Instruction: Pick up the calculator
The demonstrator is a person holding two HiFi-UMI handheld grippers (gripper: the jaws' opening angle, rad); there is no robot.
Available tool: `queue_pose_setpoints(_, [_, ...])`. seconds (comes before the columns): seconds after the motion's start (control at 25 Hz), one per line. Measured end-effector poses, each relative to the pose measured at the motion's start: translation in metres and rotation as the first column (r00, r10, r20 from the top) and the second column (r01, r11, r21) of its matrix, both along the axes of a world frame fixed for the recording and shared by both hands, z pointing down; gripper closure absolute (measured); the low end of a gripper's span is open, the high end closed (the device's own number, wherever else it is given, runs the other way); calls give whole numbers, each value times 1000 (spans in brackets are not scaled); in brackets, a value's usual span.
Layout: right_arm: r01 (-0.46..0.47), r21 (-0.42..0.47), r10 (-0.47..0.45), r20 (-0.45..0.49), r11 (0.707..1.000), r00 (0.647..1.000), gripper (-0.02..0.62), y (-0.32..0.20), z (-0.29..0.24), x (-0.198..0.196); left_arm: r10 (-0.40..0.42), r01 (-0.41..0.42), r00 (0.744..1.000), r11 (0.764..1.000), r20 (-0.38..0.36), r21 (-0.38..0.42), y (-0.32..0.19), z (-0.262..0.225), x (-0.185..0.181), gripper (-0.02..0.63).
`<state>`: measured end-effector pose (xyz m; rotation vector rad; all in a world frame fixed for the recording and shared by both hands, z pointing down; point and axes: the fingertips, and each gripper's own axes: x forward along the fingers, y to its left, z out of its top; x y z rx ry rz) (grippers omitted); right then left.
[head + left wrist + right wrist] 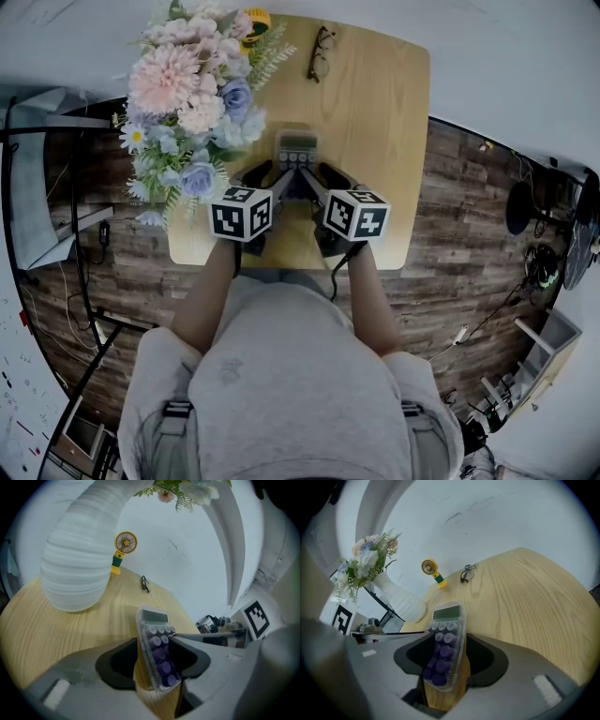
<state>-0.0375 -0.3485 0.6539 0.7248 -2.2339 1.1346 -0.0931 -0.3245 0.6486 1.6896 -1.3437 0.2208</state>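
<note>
The calculator (296, 150), clear-cased with purple keys and a grey display, lies on the wooden table (375, 112) just past both grippers. My left gripper (272, 178) comes at its near end from the left and my right gripper (319, 178) from the right. In the left gripper view the calculator (157, 639) sits between the wide-spread jaws of the left gripper (157, 656), its lower keys in the gap. The right gripper view shows the calculator (446, 634) the same way inside the right gripper (443, 660). Both stand open; no pad presses on the case.
A white ribbed vase (77, 564) of pink and blue flowers (187, 94) stands close on the left. A small yellow fan (124, 545) and a pair of glasses (321, 52) lie near the table's far edge. Wood floor surrounds the table.
</note>
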Motion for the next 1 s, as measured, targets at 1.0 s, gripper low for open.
queue_pose_setpoints(1.0, [-63,141,55,56,988,997,403,-6,-42,3,66,-74,994,992,84,100,-11,-35,11,414])
